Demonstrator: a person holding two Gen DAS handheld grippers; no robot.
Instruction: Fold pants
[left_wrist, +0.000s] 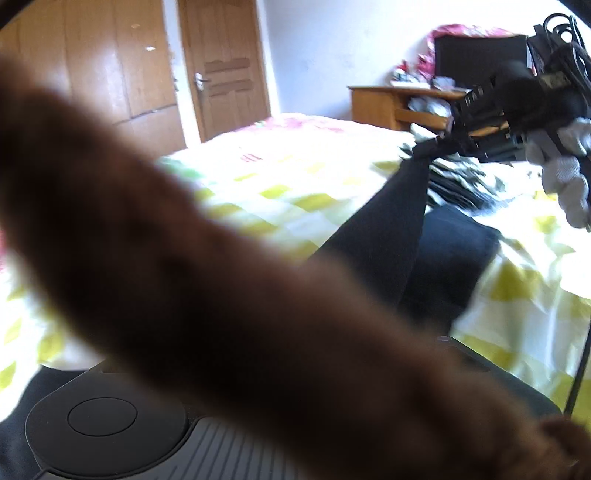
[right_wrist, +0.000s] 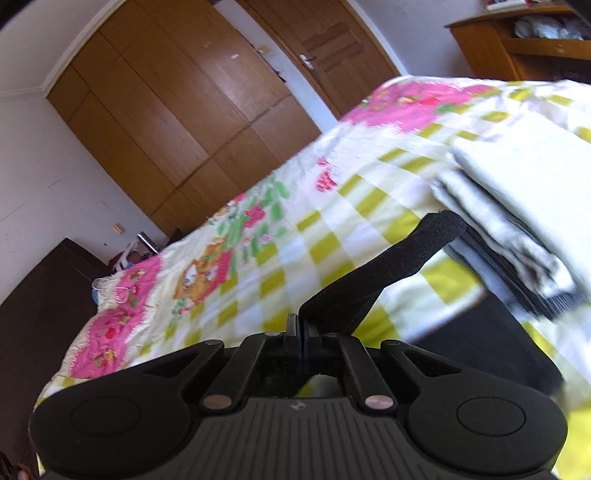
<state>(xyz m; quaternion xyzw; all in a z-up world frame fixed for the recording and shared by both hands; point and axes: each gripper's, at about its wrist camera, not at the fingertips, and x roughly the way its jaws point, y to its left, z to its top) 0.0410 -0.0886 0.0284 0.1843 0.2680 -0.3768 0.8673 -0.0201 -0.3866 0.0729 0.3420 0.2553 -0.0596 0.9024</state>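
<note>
The dark pants (left_wrist: 384, 229) lie on the bed, one corner pulled up into a peak. My right gripper (left_wrist: 437, 142) is shut on that corner, held by a hand in a grey glove (left_wrist: 565, 177). In the right wrist view its black fingers (right_wrist: 443, 227) are together and point toward the stack of folded clothes, with dark cloth (right_wrist: 495, 336) below right. Only the ribbed body of my left gripper (left_wrist: 110, 435) shows. A blurred brown shape (left_wrist: 221, 295), probably part of a person's hand or arm close to the lens, hides its fingers.
The bed has a yellow-green checked cover (right_wrist: 332, 240) with pink patches. A stack of folded clothes (right_wrist: 517, 206) sits on it at the right. A wooden desk (left_wrist: 384, 103) stands beyond the bed, with a door (left_wrist: 225, 74) and wardrobe behind. A black cable (left_wrist: 580, 369) hangs at the right.
</note>
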